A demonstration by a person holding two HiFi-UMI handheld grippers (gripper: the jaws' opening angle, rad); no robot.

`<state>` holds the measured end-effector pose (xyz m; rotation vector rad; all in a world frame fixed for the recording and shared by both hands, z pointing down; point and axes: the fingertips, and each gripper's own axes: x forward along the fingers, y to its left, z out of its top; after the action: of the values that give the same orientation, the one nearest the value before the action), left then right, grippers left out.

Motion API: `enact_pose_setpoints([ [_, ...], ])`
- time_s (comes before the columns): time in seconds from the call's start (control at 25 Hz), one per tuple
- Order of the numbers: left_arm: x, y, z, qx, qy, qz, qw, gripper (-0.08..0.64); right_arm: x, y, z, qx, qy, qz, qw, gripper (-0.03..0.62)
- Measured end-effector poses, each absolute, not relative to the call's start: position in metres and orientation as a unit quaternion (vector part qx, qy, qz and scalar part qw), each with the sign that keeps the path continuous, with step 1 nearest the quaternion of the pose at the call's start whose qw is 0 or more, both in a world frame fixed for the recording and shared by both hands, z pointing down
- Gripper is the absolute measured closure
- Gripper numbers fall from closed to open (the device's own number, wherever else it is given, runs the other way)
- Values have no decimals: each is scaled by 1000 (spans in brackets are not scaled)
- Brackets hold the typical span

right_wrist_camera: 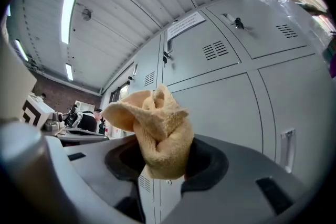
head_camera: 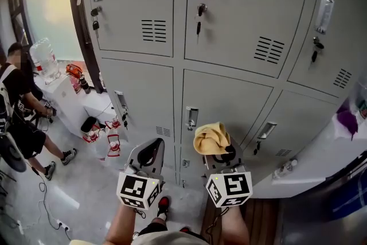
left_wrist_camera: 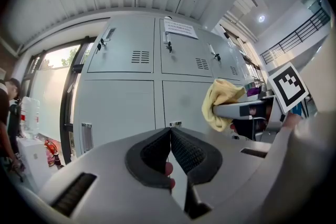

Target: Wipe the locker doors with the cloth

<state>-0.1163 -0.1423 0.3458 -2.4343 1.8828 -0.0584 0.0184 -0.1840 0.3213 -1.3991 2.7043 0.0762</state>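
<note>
clamping one cloth (right_wrist_camera: 157, 128) in right tongs (right_wrist_camera: 165, 160); left tongs (left_wrist_camera: 170, 138) closed.

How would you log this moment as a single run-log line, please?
right gripper: shut on yellow cloth | left gripper: shut, empty | locker doors: closed, facing both grippers | wiping contact: cannot tell

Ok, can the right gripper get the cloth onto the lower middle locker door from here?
Probably yes. The right gripper is shut on the cloth, which faces the lower middle door with nothing between; the left gripper sits off to the side.
</note>
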Motion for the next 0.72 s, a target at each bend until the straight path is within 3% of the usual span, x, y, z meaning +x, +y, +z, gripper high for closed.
enact_pose_setpoints([
  [0.72, -161, -186, 355, -780, 625, -20, 15, 537, -63, -252, 248, -417, 905, 50, 67, 410],
])
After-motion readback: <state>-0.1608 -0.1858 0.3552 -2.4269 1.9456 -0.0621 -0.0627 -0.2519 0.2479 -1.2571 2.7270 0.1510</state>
